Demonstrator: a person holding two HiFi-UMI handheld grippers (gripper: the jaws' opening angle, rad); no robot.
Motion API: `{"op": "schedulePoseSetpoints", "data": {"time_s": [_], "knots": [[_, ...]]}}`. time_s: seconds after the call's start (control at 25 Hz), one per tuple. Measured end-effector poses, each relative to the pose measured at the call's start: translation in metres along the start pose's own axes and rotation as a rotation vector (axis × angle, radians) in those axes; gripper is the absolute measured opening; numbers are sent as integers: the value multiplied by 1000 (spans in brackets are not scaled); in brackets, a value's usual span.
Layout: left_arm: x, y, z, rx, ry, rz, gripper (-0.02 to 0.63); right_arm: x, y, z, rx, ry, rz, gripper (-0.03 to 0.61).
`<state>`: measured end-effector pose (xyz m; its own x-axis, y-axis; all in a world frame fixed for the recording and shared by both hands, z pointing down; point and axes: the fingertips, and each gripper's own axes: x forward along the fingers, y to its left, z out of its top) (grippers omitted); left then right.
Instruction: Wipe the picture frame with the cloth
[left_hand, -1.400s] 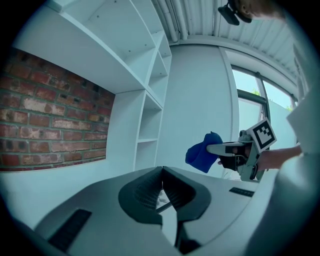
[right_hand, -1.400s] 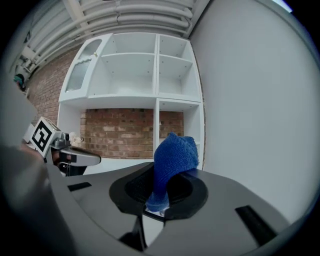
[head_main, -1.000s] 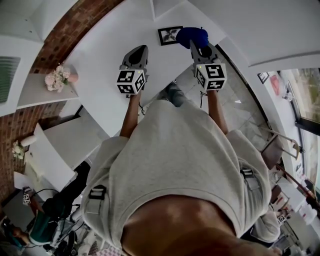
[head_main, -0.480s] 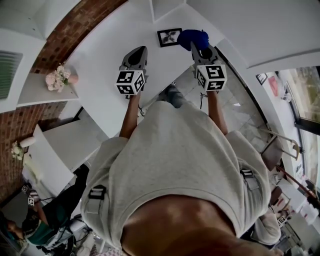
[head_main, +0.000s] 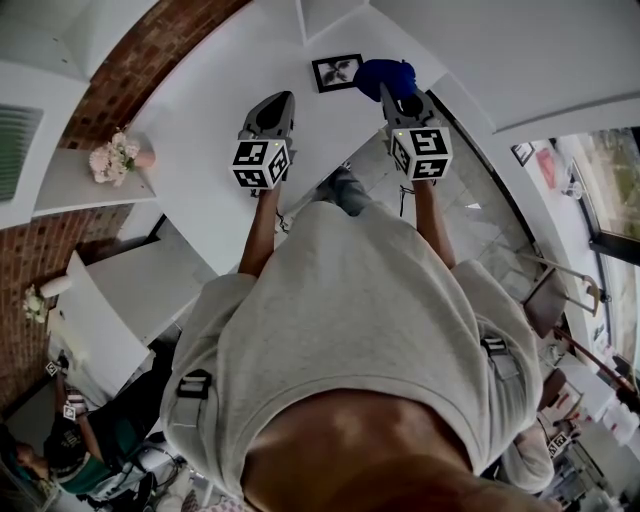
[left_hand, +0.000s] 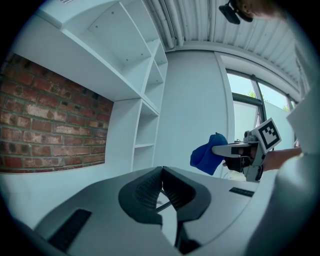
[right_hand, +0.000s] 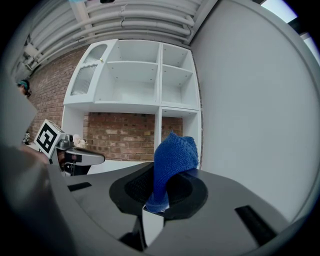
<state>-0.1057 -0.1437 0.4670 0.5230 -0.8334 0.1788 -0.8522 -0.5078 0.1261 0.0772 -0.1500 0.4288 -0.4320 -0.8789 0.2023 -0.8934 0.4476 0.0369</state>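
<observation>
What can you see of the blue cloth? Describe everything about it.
The blue cloth looks like a knitted or terry fabric, bunched into a soft upright lump. Its lower end is pinched in the shut right claw, the rest standing above it. From the head view it sits just right of the picture frame; whether they touch cannot be told.

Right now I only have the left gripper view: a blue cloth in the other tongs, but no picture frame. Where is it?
Observer: Head view: the picture frame sits on the white counter, with the cloth at its right edge.
Operator: Is the cloth really clamped?
Observer: Yes; the right gripper view shows the right tongs shut on its lower end.
Operator: And the other one, is it near the frame?
Observer: The left tongs are short of it, with bare counter between.
</observation>
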Motion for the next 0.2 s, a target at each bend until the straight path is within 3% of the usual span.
{"op": "schedulePoseSetpoints", "data": {"time_s": [0.2], "knots": [[3,0,0,1,2,-2,15,2,-4,-1,-3,4,-5,58]]}}
